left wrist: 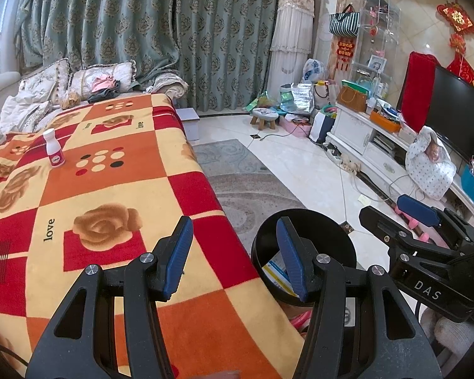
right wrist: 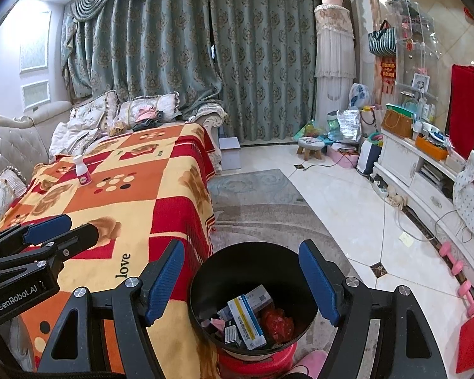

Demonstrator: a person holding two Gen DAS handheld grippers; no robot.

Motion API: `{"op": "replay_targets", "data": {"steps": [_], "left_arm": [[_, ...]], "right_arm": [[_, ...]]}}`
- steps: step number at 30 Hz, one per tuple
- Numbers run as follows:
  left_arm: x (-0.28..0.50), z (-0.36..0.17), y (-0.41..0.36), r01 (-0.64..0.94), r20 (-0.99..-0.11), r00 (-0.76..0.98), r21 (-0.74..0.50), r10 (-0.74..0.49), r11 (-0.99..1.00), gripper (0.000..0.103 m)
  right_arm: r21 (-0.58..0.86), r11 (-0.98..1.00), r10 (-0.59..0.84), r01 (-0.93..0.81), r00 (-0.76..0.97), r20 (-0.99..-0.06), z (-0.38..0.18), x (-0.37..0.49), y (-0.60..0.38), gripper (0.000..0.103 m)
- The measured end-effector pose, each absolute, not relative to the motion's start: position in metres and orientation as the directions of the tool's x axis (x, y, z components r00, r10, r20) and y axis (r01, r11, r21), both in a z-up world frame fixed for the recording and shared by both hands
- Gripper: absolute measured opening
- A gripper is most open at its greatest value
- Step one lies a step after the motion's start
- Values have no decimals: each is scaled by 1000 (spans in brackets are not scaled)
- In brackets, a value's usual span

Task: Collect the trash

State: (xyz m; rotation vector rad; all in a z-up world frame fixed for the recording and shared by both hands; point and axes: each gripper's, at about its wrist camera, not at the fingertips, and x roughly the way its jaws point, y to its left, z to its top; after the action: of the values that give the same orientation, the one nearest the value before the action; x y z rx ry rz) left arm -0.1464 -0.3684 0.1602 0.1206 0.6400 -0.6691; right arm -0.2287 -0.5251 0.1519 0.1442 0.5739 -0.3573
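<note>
Both jaws stand wide and hold nothing: the left gripper [left wrist: 235, 254] hangs over the near edge of the blanket-covered table [left wrist: 117, 189], and the right gripper [right wrist: 243, 284] is above the black bin [right wrist: 205, 284], which stands on a red stool [right wrist: 256, 363] just beside that edge, probably so that trash drops in easily. Boxes and a red wrapper already lie in the bin. One small white bottle [left wrist: 54, 148] with a red label, too small to read, stands upright near the far left edge. The blanket says "love"; the gripper bodies read "DAS" and "GenRobot.AI".
</note>
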Motion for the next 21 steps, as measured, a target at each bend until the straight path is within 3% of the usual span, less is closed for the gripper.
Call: {"op": "replay_targets", "data": {"steps": [21], "left_arm": [[-146,161,-369,612,-589,600,-99,-542,785,54]], "right_arm": [[33,928,-289,371,771,-568,149,-229,-527,75]]}}
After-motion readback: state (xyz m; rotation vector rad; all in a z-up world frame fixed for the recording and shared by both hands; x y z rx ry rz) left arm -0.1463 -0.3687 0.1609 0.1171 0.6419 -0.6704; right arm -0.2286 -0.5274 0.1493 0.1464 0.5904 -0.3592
